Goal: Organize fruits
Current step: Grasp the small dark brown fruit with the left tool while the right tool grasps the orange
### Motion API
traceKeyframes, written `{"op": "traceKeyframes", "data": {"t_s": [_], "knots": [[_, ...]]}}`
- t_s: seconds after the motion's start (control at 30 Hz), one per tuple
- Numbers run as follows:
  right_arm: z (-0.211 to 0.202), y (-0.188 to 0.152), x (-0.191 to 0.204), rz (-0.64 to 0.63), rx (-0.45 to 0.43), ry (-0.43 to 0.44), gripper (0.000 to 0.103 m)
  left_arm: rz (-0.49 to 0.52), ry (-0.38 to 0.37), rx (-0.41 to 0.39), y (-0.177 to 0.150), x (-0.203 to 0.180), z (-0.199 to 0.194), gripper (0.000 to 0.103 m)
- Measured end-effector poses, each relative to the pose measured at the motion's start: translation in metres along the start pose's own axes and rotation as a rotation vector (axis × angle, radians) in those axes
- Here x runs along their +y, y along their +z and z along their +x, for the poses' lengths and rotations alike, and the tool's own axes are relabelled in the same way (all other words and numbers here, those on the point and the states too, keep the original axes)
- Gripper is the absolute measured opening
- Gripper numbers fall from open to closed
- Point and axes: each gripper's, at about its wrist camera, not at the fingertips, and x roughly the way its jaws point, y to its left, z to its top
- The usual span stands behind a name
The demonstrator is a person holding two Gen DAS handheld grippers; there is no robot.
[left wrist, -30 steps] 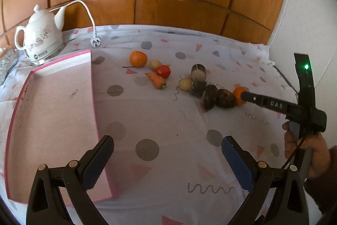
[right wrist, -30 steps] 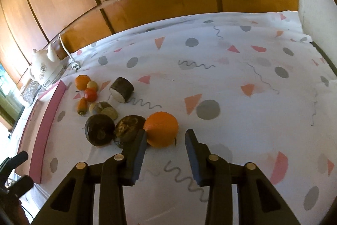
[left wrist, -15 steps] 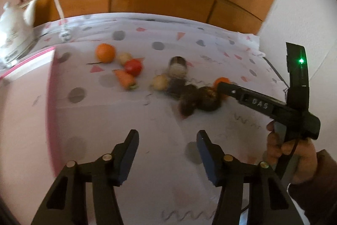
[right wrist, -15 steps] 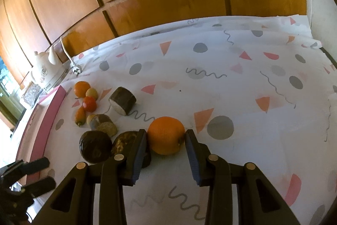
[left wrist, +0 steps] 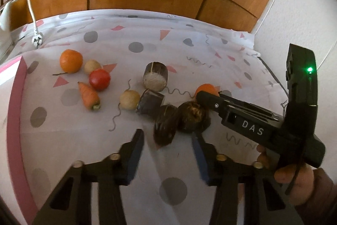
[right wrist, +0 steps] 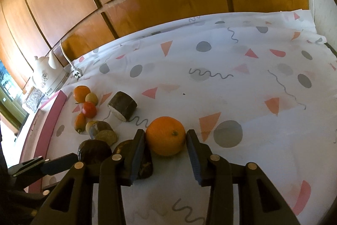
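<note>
A small orange (right wrist: 166, 135) rests on the patterned cloth between the fingers of my right gripper (right wrist: 165, 132). Both pads touch its sides while the jaws ease slightly wider. In the left wrist view that orange (left wrist: 206, 88) peeks out behind the right gripper (left wrist: 205, 96). My left gripper (left wrist: 166, 134) is closing, and a dark brown round fruit (left wrist: 165, 128) sits just at its fingertips with a gap on each side. A second dark fruit (left wrist: 192, 117) lies beside it. From the right wrist camera, the left gripper (right wrist: 52, 168) shows at the lower left.
A pink tray (left wrist: 14, 119) lies at the left. Further left on the cloth lie another orange (left wrist: 70, 61), a tomato (left wrist: 99, 79), a carrot (left wrist: 88, 96), a pale round fruit (left wrist: 129, 99) and cut brown pieces (left wrist: 155, 76). A white kettle (right wrist: 45, 75) stands at the back left. A person's hand (left wrist: 290, 176) holds the right gripper.
My left gripper has swung from beside the tray to the dark fruits, and its jaws narrowed from wide apart. The right gripper slid forward until the orange sat between its fingers.
</note>
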Motion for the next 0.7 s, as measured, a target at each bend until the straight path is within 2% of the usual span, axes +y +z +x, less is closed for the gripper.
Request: {"op": "traceKeyframes", "data": {"t_s": [0.03, 0.13, 0.2, 0.33, 0.53, 0.57, 0.7], "knots": [[0.001, 0.0, 0.0, 0.002, 0.0, 0.002, 0.04, -0.005, -0.005, 0.005, 0.001, 0.001, 0.003, 0.033], [0.002, 0.001, 0.002, -0.006, -0.002, -0.011, 0.04, -0.035, -0.017, 0.003, 0.003, 0.005, 0.008, 0.024], [0.002, 0.001, 0.002, -0.006, -0.002, -0.015, 0.04, -0.058, -0.034, 0.002, 0.004, 0.01, 0.009, 0.024], [0.003, 0.001, 0.003, -0.009, -0.004, -0.022, 0.04, -0.043, -0.037, -0.009, 0.0, 0.01, 0.003, 0.023], [0.003, 0.001, 0.006, -0.023, -0.005, -0.041, 0.04, -0.046, 0.019, -0.046, -0.024, 0.018, -0.015, 0.023], [0.003, 0.002, 0.007, -0.025, -0.005, -0.044, 0.04, -0.035, 0.047, -0.055, -0.029, 0.018, -0.016, 0.022], [0.004, 0.003, 0.009, -0.032, -0.004, -0.055, 0.039, 0.004, 0.078, -0.072, -0.031, 0.014, -0.014, 0.022]]}}
